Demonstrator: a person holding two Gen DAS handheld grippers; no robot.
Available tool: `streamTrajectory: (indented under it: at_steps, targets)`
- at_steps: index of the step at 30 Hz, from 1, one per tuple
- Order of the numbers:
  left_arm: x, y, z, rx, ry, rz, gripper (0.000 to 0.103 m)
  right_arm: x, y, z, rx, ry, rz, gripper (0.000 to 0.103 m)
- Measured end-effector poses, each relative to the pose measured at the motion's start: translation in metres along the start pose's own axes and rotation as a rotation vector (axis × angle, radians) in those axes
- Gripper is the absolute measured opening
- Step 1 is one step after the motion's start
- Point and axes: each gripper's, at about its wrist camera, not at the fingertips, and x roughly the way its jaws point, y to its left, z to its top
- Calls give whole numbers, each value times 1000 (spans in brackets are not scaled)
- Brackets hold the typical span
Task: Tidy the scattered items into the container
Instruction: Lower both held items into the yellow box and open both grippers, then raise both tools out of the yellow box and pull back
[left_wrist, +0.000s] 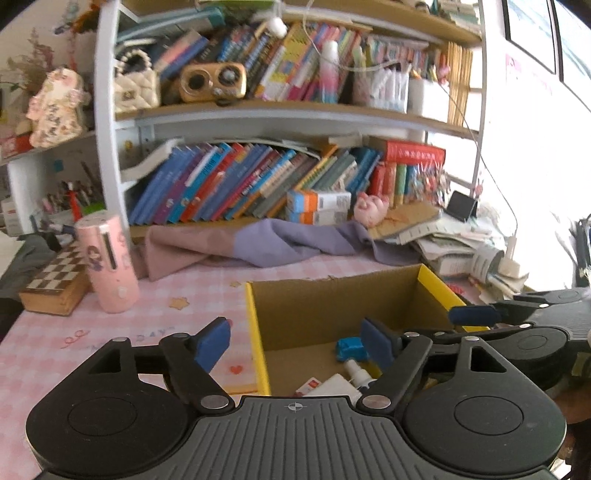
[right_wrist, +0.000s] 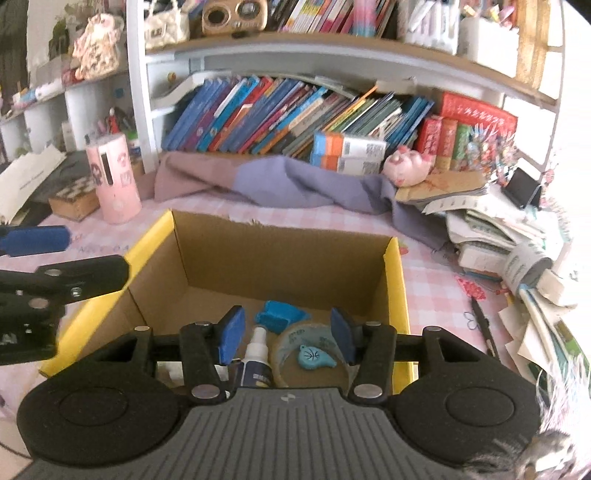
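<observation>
A cardboard box (right_wrist: 280, 254) with yellow rims stands on the pink checked table; it also shows in the left wrist view (left_wrist: 332, 295). Inside lie a blue wrapped item (right_wrist: 280, 315), a white spray bottle (right_wrist: 255, 354), a tape roll (right_wrist: 295, 339) and a teal whale-shaped piece (right_wrist: 314, 357). My right gripper (right_wrist: 288, 338) is open and empty above the box's near side. My left gripper (left_wrist: 297, 343) is open and empty, straddling the box's left wall. The blue item (left_wrist: 349, 349) and the bottle (left_wrist: 356, 373) show between its fingers.
A pink cylinder (right_wrist: 112, 177) and a chessboard box (right_wrist: 74, 197) stand at the left. A purple cloth (right_wrist: 288, 181) lies behind the box. Stacked papers and books (right_wrist: 517, 251) crowd the right. A black pen (right_wrist: 484, 325) lies right of the box. Bookshelves rise behind.
</observation>
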Motion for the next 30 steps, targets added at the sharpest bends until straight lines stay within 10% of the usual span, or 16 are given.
streamTrajectory:
  at_steps: [30]
  targets:
    - [-116,66,-93,-58,58,68,94,-103,111,-75,76,-52,-92,64]
